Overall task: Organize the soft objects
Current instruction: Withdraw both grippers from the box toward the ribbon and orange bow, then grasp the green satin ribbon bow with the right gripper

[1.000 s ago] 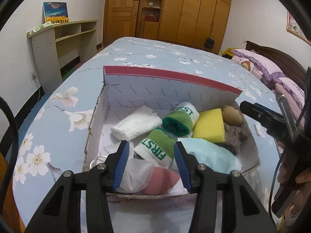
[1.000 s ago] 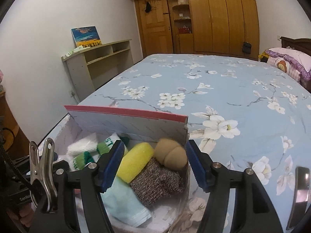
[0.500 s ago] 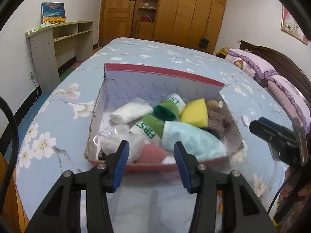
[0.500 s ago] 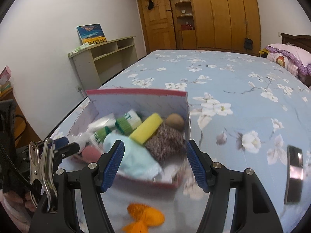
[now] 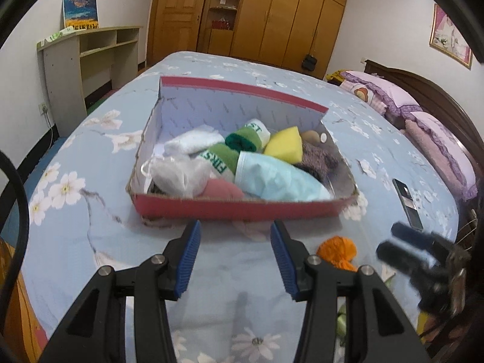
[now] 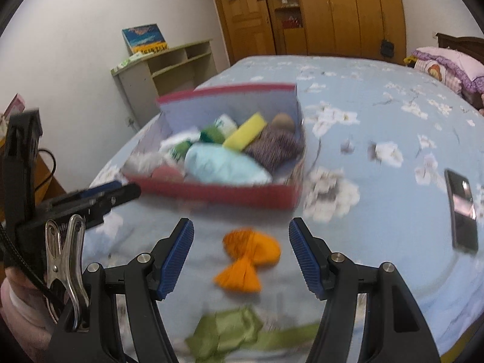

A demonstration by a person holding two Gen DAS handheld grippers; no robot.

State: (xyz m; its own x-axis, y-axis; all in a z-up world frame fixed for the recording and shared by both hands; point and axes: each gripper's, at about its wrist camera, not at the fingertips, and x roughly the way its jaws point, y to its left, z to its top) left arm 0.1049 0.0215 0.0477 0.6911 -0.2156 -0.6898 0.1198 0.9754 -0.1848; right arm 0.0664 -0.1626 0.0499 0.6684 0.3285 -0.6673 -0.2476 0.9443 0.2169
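Across the flowered blue bedspread (image 5: 90,236), backed at twelve o'clock by a wooden wardrobe (image 5: 272,15), we see a red-walled cardboard box (image 5: 242,208) packed with soft items: a pale blue cloth (image 5: 281,178), a yellow sponge (image 5: 286,148), green-and-white socks (image 5: 230,157) and a white towel (image 5: 193,142). At six o'clock of the box an orange knit piece (image 6: 248,257) lies loose on the cover, with a green ribbon (image 6: 230,332) nearer us and a dark phone (image 6: 461,208) at three o'clock. Our left gripper (image 5: 235,257) stands moderately parted and empty before the box, while our right gripper (image 6: 240,254) is spread wide, empty, bracketing the orange piece without contact.
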